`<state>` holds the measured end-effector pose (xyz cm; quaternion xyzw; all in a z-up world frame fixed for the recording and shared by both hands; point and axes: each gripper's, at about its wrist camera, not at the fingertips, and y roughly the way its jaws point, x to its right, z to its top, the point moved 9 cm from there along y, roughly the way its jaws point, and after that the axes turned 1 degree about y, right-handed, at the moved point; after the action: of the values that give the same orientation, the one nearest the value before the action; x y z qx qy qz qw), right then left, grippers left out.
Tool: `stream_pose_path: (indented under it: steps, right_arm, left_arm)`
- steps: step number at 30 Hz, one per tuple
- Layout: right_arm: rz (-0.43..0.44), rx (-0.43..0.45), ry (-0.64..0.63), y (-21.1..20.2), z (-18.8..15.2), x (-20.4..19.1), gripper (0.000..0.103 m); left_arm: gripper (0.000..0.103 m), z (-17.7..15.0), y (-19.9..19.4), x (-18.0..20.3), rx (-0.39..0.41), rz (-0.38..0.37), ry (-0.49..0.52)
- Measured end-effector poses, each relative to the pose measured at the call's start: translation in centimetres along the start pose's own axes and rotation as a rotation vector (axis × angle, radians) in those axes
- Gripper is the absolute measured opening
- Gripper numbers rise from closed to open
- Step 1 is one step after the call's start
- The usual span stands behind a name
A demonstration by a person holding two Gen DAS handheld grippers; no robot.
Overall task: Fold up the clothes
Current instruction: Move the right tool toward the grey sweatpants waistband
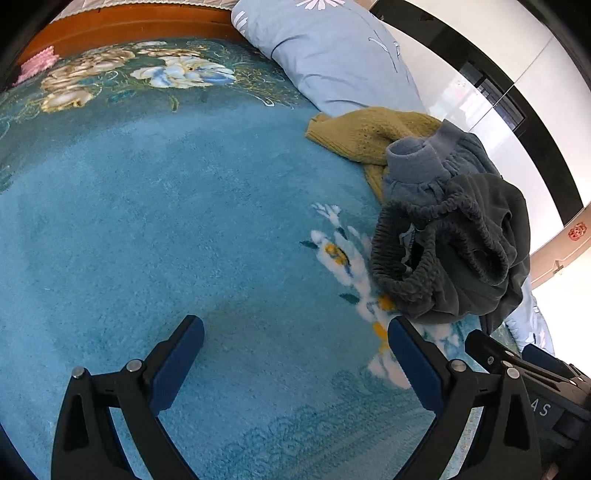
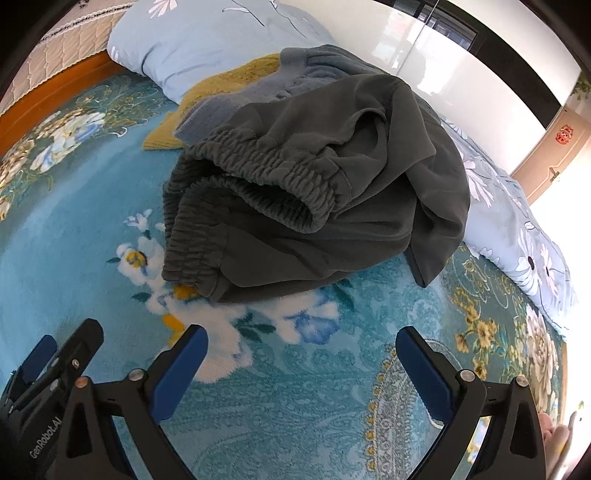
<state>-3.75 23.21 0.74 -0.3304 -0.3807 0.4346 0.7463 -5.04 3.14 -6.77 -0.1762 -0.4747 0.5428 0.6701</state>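
Both grippers (image 1: 295, 332) (image 2: 301, 341) gape empty; only the right view shows the dark trousers' (image 2: 314, 192) whole heap.

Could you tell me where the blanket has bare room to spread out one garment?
The widest bare patch is the plain blue blanket, bordered by the flower print near the headboard and the clothes pile. A smaller patch lies between the pile and the right gripper. It is crowded by the duvet.
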Motion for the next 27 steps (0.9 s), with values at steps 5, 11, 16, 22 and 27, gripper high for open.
stream_pose_path:
  steps: [5,11,16,22,27]
  right_arm:
    - [-0.010,0.003,-0.008,0.0,0.4,0.0,0.103]
    - [-0.010,0.006,-0.010,-0.1,0.8,-0.2,0.103]
    - [-0.013,0.003,-0.015,-0.2,0.7,-0.2,0.103]
    - [0.003,0.000,-0.020,-0.3,1.0,-0.2,0.103]
    - [0.003,0.020,-0.023,-0.4,2.3,0.6,0.103]
  left_arm:
    - [0.100,-0.2,0.1,0.4,-0.008,-0.012,0.013]
    - [0.100,-0.1,0.1,0.6,-0.020,-0.024,0.019]
    - [0.100,-0.5,0.3,0.4,-0.042,-0.005,0.015]
    - [0.100,-0.6,0.2,0.4,-0.062,-0.022,0.005]
    - [0.100,0.0,-0.6,0.2,-0.048,-0.063,-0.017]
